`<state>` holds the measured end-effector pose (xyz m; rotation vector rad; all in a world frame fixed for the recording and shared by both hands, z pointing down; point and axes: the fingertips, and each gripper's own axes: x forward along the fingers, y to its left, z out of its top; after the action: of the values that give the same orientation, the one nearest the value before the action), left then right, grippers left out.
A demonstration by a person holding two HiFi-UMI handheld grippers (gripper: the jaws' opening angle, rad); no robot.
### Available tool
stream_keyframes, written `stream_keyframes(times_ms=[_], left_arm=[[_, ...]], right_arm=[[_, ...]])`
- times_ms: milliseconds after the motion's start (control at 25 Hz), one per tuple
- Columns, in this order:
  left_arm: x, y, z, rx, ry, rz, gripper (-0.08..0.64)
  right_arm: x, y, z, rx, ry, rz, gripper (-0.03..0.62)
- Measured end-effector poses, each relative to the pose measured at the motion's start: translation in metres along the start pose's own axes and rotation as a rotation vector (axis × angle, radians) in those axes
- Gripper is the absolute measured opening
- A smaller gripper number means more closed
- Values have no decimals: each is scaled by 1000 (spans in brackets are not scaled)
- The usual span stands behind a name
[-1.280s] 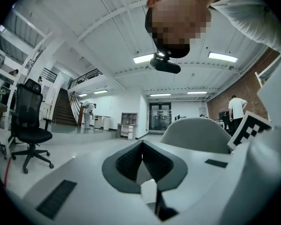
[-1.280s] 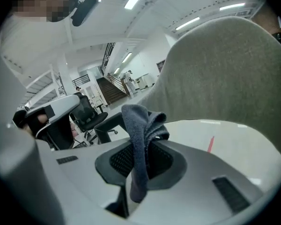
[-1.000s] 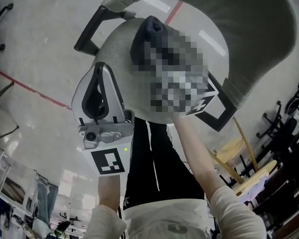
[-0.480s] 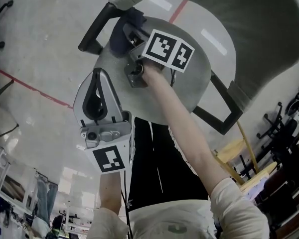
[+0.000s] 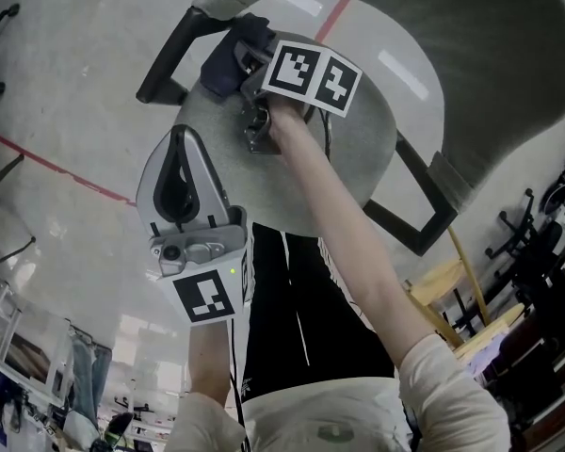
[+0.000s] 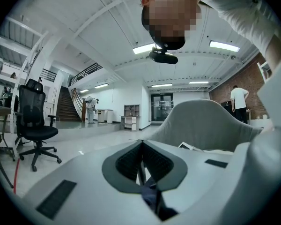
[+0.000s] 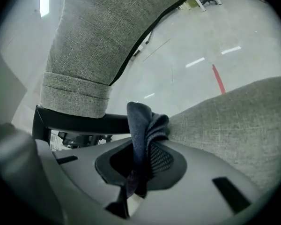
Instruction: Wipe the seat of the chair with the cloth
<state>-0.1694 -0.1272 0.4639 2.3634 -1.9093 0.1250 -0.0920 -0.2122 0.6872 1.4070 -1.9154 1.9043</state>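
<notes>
Right claw (image 5: 248, 59) and its cloth (image 5: 224, 64) have slid a bit further out since half a second ago, now at the far-left rim of the seat (image 5: 358, 149), right by the black armrest (image 5: 165, 55). Left claw (image 6: 141, 143) has barely shifted and hangs off the near-left side of the seat, clear of it.

Right claw is clamped on the cloth: a bunched dark-blue fold sticks up out of the closed jaws, its tip against the seat fabric. Left claw has its jaws together with nothing gripped.

Risks, as I judge them:
- The cloth is at the seat's edge, so any more travel that way carries it off the rim or into the armrest bar, and the fold could snag there.
- Only a small wad touches the seat. If the claw tilts down, hard plastic rubs the upholstery instead of cloth.
- The coarse weave drags on the cloth, so a fast stroke could pull it through the jaws.

Materials:
- The seat is round, grey and coarsely woven, with a matte finish.
- The backrest (image 5: 490, 64) is a curved shell in the same grey fabric with a stitched hem.
- The armrest is a smooth black bar.
- The cloth is soft, thin and crumpled.
- The claws are smooth light-grey plastic with dark ribbed pads.
- The floor (image 5: 66, 92) is glossy and pale with a red line.
</notes>
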Motion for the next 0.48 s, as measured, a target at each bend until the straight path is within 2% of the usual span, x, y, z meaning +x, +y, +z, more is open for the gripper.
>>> stream_keyframes(times_ms=[200, 480], left_arm=[[5, -1, 6, 1, -1, -15, 15], [6, -10, 4, 33, 0, -50, 15]], right_arm=[[-6, -4, 1, -62, 18, -50, 57], [-42, -40, 9, -78, 0, -120, 57]])
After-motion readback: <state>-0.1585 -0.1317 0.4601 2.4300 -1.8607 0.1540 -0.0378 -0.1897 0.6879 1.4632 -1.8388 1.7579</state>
